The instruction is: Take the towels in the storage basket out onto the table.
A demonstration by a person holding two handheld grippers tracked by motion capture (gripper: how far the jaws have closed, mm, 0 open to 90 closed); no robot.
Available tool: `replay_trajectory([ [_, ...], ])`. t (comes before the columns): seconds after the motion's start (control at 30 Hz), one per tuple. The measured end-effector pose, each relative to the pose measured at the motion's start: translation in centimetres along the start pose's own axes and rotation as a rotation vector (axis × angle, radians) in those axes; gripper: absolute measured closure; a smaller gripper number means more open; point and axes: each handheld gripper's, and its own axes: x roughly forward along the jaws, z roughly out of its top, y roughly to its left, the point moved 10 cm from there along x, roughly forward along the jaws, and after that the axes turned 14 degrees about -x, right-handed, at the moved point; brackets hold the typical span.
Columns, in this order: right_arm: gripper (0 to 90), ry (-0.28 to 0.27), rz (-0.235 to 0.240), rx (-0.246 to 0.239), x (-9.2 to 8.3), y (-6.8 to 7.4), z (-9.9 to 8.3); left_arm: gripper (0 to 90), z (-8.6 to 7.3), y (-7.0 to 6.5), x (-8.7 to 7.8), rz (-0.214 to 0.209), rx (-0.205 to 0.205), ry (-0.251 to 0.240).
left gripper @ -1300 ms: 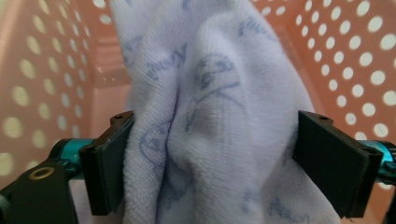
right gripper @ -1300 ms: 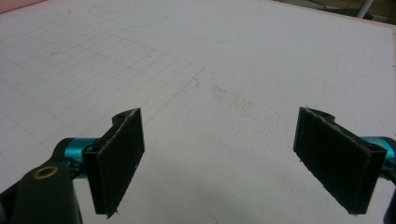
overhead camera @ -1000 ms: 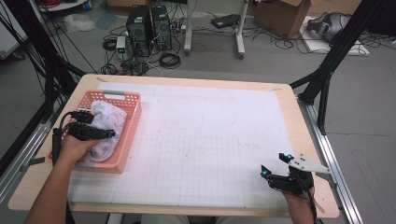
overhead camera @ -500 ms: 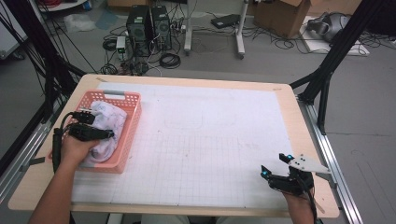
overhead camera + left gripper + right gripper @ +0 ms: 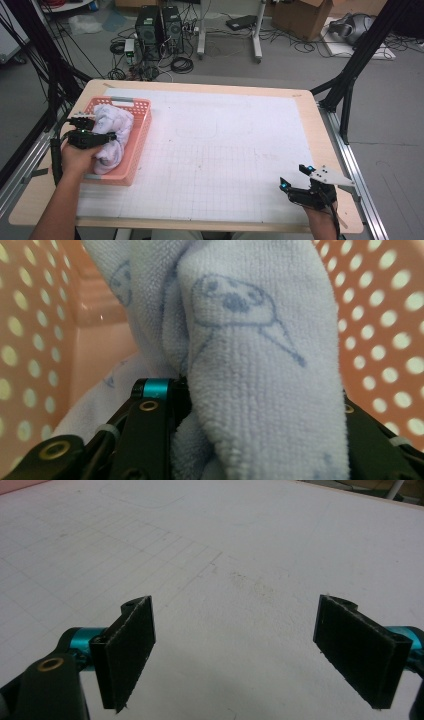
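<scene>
Your surface [image 5: 225, 145] is a white gridded sheet on a pale wood top, bare across the middle and right. A faint pencilled outline sits on the sheet near its centre. Nothing stands between your two hands. On the floor beyond the far edge are two black computer towers [image 5: 160, 25], cable tangles, a white stand's legs and a cardboard box [image 5: 300, 17] at the far right. Black frame struts cross the left and right edges of the high view.

The pink basket [image 5: 135, 145] sits at the left side of the surface, perforated walls, long axis running away from you. Inside it lies one bunched light blue towel [image 5: 112, 130] with a darker blue printed pattern; it fills most of the basket and rises above the rim.

Your left tool [image 5: 97, 131] is over the basket's near-left part, down in the cloth. Its jaws have just been closing, and in the left gripper view a thick fold of the towel [image 5: 250, 365] is packed between them, pads pressing on both sides, basket wall [image 5: 380, 315] behind.

Your right tool [image 5: 295, 176] rests at the near right corner of the surface, well apart from the basket. Its jaws stand wide apart, pads [image 5: 130, 650] facing each other with just bare sheet between, gripping nothing.
</scene>
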Motion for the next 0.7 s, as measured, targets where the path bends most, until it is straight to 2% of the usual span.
replay_trajectory([
  [0.3, 15.5, -0.002, -0.006, 0.003, -0.1, -0.1, 0.0, 59.9, 1.8, -0.4, -2.2, -0.082, -0.022, -0.154],
  [0.57, 15.6, 0.0, -0.004, 0.001, -0.2, -0.1, 0.0, 59.9, 2.9, -0.8, -4.3, -0.151, -0.004, -0.285],
  [0.7, 15.6, -0.001, -0.007, 0.003, -0.2, -0.2, 0.0, 59.9, 3.1, -1.2, -5.7, -0.201, 0.033, -0.363],
])
